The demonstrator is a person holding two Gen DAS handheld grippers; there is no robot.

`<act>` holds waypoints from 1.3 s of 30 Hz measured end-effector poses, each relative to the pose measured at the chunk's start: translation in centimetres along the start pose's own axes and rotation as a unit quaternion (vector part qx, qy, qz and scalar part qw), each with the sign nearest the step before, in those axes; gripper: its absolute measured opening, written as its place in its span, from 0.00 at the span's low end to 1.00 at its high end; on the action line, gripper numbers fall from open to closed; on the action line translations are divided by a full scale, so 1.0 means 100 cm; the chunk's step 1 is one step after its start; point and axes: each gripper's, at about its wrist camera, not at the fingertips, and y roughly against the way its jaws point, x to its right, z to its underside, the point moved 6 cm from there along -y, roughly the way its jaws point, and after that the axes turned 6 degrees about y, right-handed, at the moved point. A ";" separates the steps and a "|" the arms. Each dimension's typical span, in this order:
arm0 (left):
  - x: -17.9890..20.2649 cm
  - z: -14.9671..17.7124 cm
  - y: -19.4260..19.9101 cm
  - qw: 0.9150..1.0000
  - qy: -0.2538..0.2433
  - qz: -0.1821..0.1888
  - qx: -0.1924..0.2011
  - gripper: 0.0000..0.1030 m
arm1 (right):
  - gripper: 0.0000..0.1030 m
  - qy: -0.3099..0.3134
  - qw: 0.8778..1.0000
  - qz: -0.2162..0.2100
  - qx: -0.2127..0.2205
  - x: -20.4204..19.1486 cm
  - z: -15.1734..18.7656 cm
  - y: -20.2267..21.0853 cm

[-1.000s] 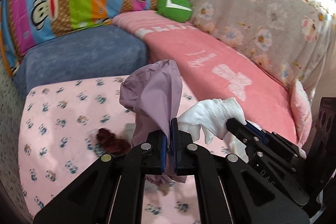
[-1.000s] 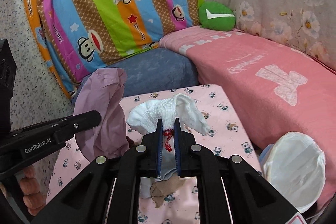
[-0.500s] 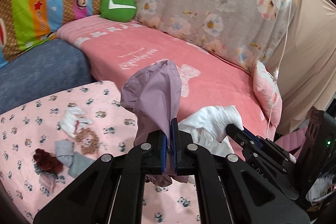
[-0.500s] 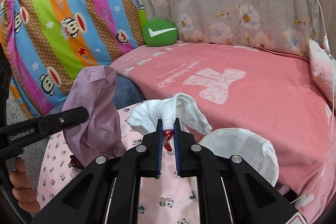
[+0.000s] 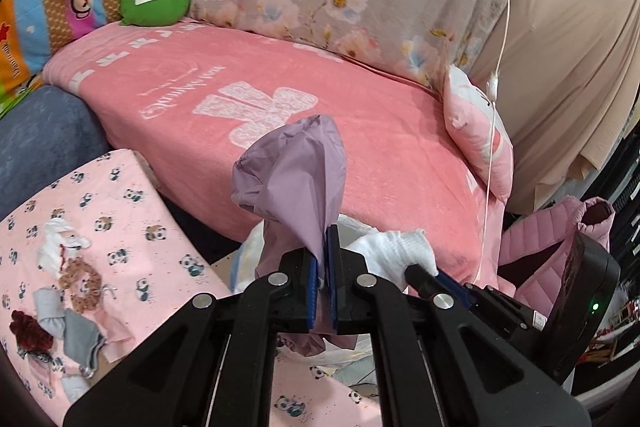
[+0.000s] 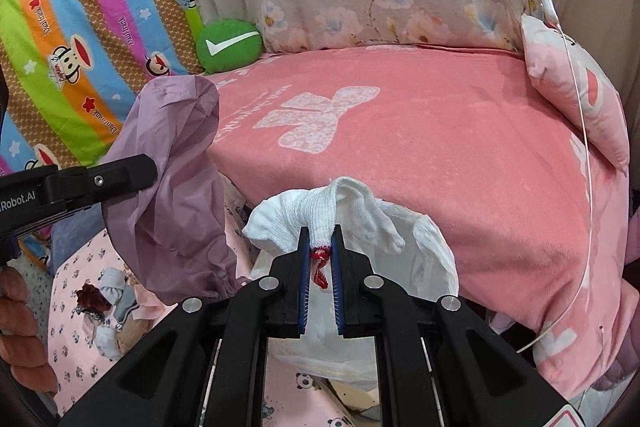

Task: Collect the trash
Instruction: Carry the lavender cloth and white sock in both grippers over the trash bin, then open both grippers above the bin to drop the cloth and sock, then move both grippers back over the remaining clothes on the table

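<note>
Left wrist | left tongs (image 5: 324, 263) still pinch purple bag (image 5: 296, 179) | swung right; right tongs (image 6: 320, 255) pinch white sock (image 6: 320, 211)

Matt black plastic left gripper (image 5: 324, 255) pinches thin, slightly shiny mauve cloth (image 5: 296, 179). Right gripper (image 6: 320, 247), same plastic, nips ribbed white knit sock (image 6: 320, 211). At twelve o'clock, fuzzy pink blanket (image 6: 440, 147).

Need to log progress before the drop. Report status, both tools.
Left tool shut on crumpled purple cloth. Right tool shut on white knitted sock. White-lined bin just below, nothing blocking it. More scraps on panda-print sheet.
</note>
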 end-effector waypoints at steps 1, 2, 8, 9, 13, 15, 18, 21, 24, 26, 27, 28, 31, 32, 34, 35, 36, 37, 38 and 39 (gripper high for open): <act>0.003 0.001 -0.004 1.000 -0.002 0.002 -0.003 0.04 | 0.10 -0.003 1.000 0.003 -0.004 0.005 0.003 -0.003; 0.006 0.001 -0.008 1.000 -0.002 0.004 -0.005 0.04 | 0.10 -0.006 1.000 0.004 -0.007 0.008 0.005 -0.005; 0.015 0.007 -0.031 1.000 -0.008 0.009 -0.024 0.12 | 0.11 -0.016 1.000 0.012 -0.021 0.024 0.014 -0.015; 0.015 0.009 -0.033 0.999 -0.007 0.008 -0.030 0.21 | 0.13 -0.017 1.000 0.013 -0.022 0.025 0.015 -0.016; 0.009 0.008 -0.032 1.000 0.012 -0.002 -0.016 0.76 | 0.18 -0.021 0.999 0.017 -0.022 0.027 0.017 -0.019; 0.007 0.007 -0.032 1.000 0.014 -0.003 -0.016 0.76 | 0.23 -0.023 0.999 0.019 -0.022 0.028 0.016 -0.021; 0.000 0.005 -0.029 1.000 0.017 -0.017 -0.008 0.76 | 0.28 -0.023 0.999 0.019 -0.022 0.026 0.016 -0.022; -0.006 0.005 -0.027 0.999 0.018 -0.031 -0.001 0.76 | 0.33 -0.019 1.000 0.017 -0.018 0.020 0.015 -0.020; -0.014 0.007 -0.023 0.999 0.022 -0.043 0.003 0.76 | 0.36 -0.014 1.000 0.014 -0.015 0.014 0.013 -0.018; -0.021 0.010 -0.019 0.998 0.027 -0.053 0.008 0.76 | 0.39 -0.011 1.000 0.011 -0.013 0.009 0.011 -0.017; -0.024 0.012 -0.017 0.998 0.029 -0.058 0.010 0.76 | 0.41 -0.009 1.000 0.009 -0.013 0.007 0.011 -0.016; -0.028 0.014 -0.015 0.997 0.031 -0.063 0.011 0.76 | 0.41 -0.006 1.000 0.007 -0.012 0.003 0.011 -0.015; -0.042 0.021 -0.007 0.996 0.043 -0.080 0.017 0.76 | 0.42 0.005 1.000 -0.002 -0.014 -0.009 0.012 -0.014; -0.047 0.022 -0.003 0.995 0.048 -0.085 0.020 0.76 | 0.42 0.009 1.000 -0.004 -0.015 -0.013 0.012 -0.013; -0.060 0.028 0.003 0.993 0.059 -0.101 0.023 0.76 | 0.44 0.019 1.000 -0.009 -0.017 -0.025 0.014 -0.013; -0.066 0.030 0.006 0.992 0.063 -0.109 0.023 0.76 | 0.46 0.023 1.000 -0.012 -0.017 -0.030 0.014 -0.012; -0.070 0.032 0.008 0.991 0.066 -0.118 0.023 0.76 | 0.47 0.028 0.999 -0.017 -0.018 -0.037 0.016 -0.011; -0.077 0.035 0.011 0.989 0.069 -0.127 0.023 0.76 | 0.47 0.032 0.999 -0.020 -0.018 -0.042 0.017 -0.011; -0.084 0.039 0.014 0.988 0.073 -0.134 0.023 0.76 | 0.47 0.036 0.999 -0.024 -0.019 -0.049 0.018 -0.011; -0.090 0.041 0.017 0.987 0.077 -0.142 0.022 0.76 | 0.48 0.039 0.999 -0.027 -0.019 -0.053 0.019 -0.010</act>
